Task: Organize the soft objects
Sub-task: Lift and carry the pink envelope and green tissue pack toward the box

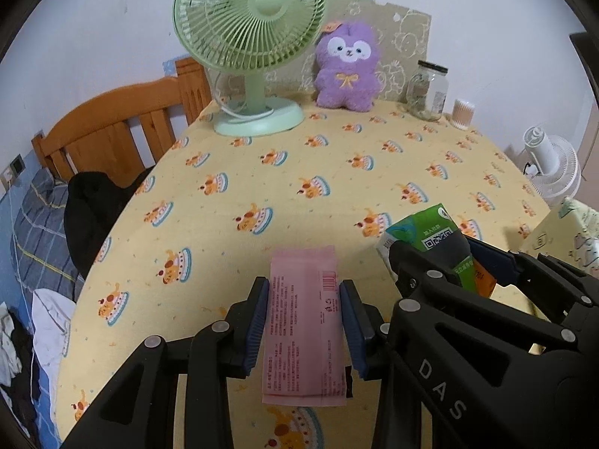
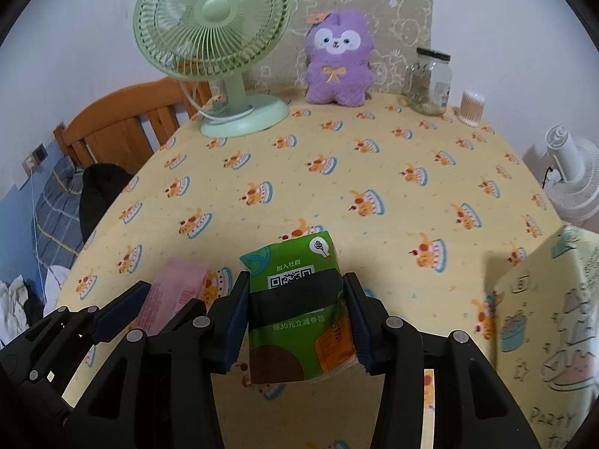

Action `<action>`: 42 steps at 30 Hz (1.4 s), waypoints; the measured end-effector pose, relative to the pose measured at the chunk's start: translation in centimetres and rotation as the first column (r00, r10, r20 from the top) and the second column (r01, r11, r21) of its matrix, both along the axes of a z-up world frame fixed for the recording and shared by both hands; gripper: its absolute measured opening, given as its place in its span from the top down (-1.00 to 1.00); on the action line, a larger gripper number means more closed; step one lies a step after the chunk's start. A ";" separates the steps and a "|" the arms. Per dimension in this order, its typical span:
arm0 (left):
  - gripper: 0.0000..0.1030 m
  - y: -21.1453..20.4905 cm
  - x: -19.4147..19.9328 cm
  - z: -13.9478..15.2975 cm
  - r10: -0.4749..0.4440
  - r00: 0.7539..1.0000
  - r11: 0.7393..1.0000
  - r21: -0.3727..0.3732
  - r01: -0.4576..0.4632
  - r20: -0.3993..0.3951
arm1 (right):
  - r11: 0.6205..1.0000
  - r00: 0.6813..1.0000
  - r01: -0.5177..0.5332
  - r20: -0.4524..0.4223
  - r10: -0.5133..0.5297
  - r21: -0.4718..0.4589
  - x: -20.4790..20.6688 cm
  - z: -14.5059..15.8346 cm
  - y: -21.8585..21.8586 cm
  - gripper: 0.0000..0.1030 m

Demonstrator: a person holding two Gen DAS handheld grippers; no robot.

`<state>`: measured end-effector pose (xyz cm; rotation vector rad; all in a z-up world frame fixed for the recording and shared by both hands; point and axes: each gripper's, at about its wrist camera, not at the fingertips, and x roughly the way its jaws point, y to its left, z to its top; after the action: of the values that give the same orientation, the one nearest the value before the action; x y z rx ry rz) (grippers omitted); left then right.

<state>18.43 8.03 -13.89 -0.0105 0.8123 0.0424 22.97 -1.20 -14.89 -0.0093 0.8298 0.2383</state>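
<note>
Gripping a pink tissue pack [image 1: 305, 321] between my left fingers [image 1: 304, 321], pads pressed on both its long sides, I've got it lifted clear of the yellow cake-print surface [image 1: 299, 187]. My right fingers [image 2: 297, 318] are clamped on a green tissue pack [image 2: 295, 307], squeezing its sides, also off the surface. Both packs sit side by side, the green one just right of the left fingers. Far ahead of the fingers: a green desk fan [image 2: 213, 37], a purple plush toy [image 2: 337, 60], a glass jar [image 2: 428, 82] whose contents I can't make out, and a small tub of cotton swabs [image 2: 472, 106]. A patterned bag [image 2: 543, 318] stands right of my right fingers.
</note>
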 end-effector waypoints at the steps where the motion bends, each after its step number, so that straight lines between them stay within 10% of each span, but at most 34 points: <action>1: 0.25 -0.1 -0.1 0.2 0.000 1.000 1.000 0.001 0.000 0.005 | 1.000 1.000 0.003 0.007 -0.003 -0.001 -0.2 0.4 -0.2 0.01; 42: 0.24 -6.2 -7.6 10.2 -0.064 0.968 0.998 0.032 0.058 0.242 | 0.996 0.965 0.078 0.248 -0.087 0.048 -9.0 11.4 -7.1 0.01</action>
<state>10.86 1.80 -3.71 0.0325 0.5663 -0.0072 14.00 -8.27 -3.52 0.0304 0.5724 0.1698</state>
